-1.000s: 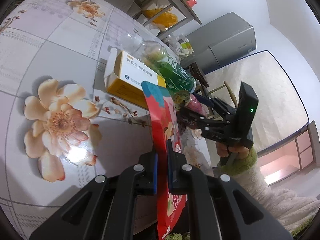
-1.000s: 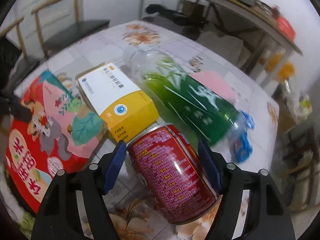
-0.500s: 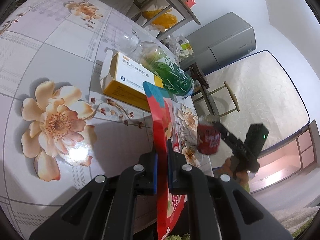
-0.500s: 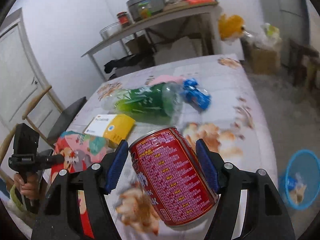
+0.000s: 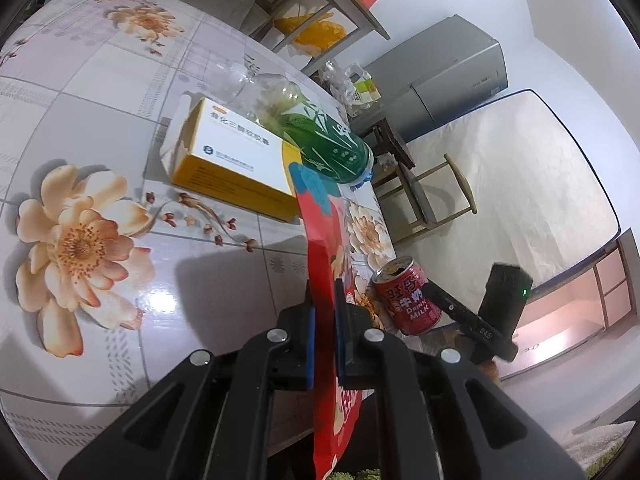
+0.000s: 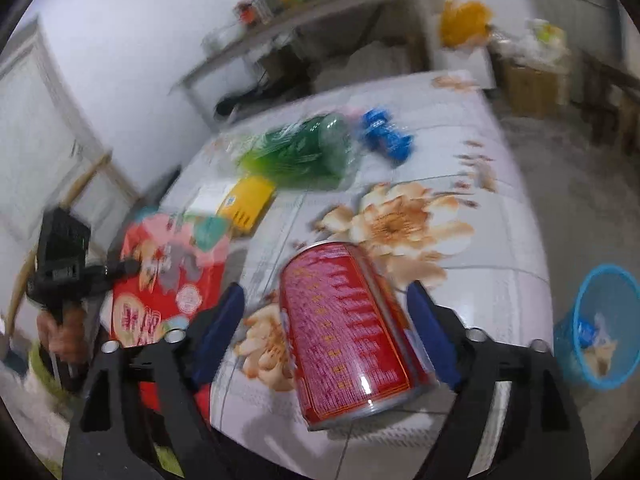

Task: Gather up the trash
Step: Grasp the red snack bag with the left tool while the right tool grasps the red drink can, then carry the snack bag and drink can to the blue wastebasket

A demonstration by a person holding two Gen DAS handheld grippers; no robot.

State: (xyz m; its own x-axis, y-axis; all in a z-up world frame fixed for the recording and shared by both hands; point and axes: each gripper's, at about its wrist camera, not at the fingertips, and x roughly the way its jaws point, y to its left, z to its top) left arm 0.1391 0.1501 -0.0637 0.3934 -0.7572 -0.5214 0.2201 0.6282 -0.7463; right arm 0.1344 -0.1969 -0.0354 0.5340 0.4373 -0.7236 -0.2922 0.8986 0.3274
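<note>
My left gripper [image 5: 324,300] is shut on the edge of a red snack bag [image 5: 324,248], which it holds upright over the near edge of the flowered table [image 5: 100,100]. A red milk can [image 6: 344,332] stands tilted between the jaws of my right gripper [image 6: 326,296]. Those jaws are opening, and a gap shows between each blue pad and the can. The left wrist view shows the can [image 5: 408,300] at the table's right edge. Farther back lie a yellow and white box [image 5: 236,160] and a green bottle [image 5: 320,140].
A blue mesh bin [image 6: 600,320] with some scraps in it stands on the floor to the right of the table. A blue wrapper [image 6: 386,136] lies beyond the bottle. A wooden chair [image 5: 432,196] stands off the table's far side. A person's hand [image 6: 64,328] holds the left gripper.
My right gripper carried the can away from the box to the table edge near the bin, rolling as it went, and its jaws have spread off the can. The left gripper stayed put.
</note>
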